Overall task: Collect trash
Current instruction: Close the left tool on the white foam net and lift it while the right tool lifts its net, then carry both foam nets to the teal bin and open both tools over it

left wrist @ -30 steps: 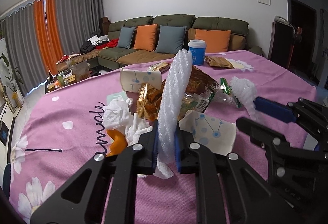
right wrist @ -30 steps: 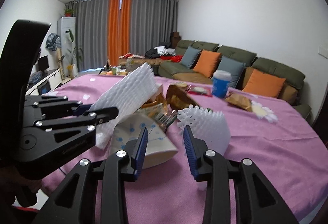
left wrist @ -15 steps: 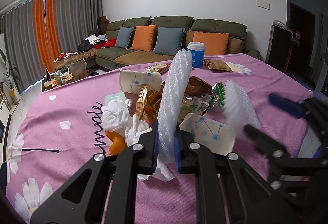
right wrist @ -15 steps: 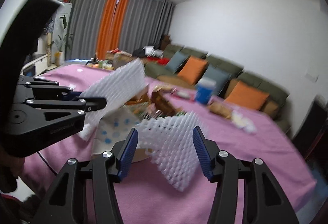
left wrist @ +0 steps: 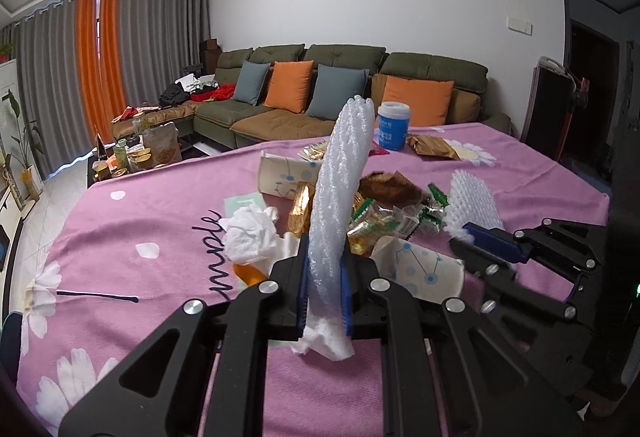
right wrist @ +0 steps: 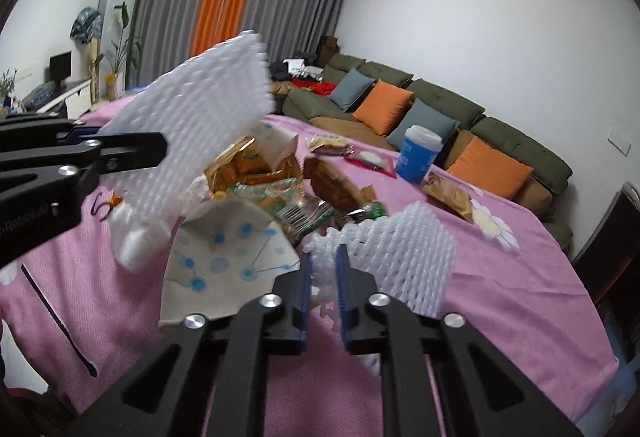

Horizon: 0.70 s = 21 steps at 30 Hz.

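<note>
**Foam nets clamped in both grippers above the trash pile**

Black cursive lettering (left wrist: 218, 261) printed on the pink tablecloth (left wrist: 132, 225), only partly legible, something like "mple". Part of a word, "nRobot.AI", embossed on the left gripper body as seen from the right wrist view. White print on the blue cup (left wrist: 393, 127) with white lid, too small to read; contents not visible.

Left gripper (left wrist: 325, 291) closed tight on a long white foam net (left wrist: 340, 193), held upright, its lower end poking out below the blue pads. Right gripper (right wrist: 323, 279) closed on the edge of a second, shorter foam net (right wrist: 404, 257), which fans out to the right of the fingers, above the cloth.

Between the two, on the table: a heap of trash. Crumpled white tissue (left wrist: 250, 235), orange peel (left wrist: 248, 274) just under it, gold foil wrappers (left wrist: 302, 211), green-and-clear snack wrappers (left wrist: 384, 221), brown wrapper (left wrist: 390, 187). Two flattened white paper cups with blue dot patterns, one near (left wrist: 420, 269), one far (left wrist: 286, 177), both on their sides. Another brown wrapper (left wrist: 432, 147) beside the blue cup, well apart from the heap.
</note>
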Each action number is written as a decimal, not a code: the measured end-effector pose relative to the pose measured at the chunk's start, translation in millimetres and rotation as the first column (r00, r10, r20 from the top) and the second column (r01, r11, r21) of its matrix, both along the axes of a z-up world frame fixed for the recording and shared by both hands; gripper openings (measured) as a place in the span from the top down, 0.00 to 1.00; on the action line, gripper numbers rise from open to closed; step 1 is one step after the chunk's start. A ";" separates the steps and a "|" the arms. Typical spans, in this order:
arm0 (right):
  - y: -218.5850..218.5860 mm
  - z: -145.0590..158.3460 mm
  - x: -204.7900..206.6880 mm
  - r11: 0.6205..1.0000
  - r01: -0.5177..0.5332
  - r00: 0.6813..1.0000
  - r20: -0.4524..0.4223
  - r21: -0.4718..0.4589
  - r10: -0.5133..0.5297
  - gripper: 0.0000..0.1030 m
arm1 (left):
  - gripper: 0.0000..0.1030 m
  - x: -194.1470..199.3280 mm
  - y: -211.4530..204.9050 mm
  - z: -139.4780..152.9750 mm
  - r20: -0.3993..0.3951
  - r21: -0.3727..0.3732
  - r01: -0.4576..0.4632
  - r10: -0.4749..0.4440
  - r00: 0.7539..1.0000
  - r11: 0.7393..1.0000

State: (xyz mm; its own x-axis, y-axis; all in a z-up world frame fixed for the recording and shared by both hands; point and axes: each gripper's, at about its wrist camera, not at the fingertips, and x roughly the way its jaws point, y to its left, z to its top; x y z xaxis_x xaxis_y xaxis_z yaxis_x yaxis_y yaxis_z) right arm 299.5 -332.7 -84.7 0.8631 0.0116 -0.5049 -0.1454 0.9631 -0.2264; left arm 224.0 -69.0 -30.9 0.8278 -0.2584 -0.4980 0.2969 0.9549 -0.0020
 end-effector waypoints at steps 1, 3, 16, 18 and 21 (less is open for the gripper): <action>-0.3 4.4 -3.9 1.000 -0.002 1.000 0.020 0.002 0.002 0.92 | 0.88 -2.8 4.0 2.7 0.009 -0.006 -0.005 0.005 1.000 1.000; -1.4 9.5 -6.3 1.000 -0.005 0.999 0.038 0.006 0.005 0.93 | 0.88 -7.5 9.8 6.9 0.020 -0.014 -0.015 0.015 1.000 1.000; 39.8 87.9 -48.9 0.981 -0.192 0.946 0.270 0.027 0.178 0.94 | 0.87 -65.9 81.1 56.3 0.142 -0.110 -0.142 0.156 0.977 0.984; 58.8 96.1 -49.4 0.958 -0.284 0.922 0.284 0.039 0.262 0.94 | 0.87 -77.5 98.1 60.2 0.152 -0.116 -0.184 0.200 0.968 0.976; 82.9 107.2 -43.0 0.908 -0.408 0.887 0.276 0.096 0.370 0.93 | 0.87 -90.9 128.4 65.7 0.170 -0.117 -0.262 0.279 0.945 0.958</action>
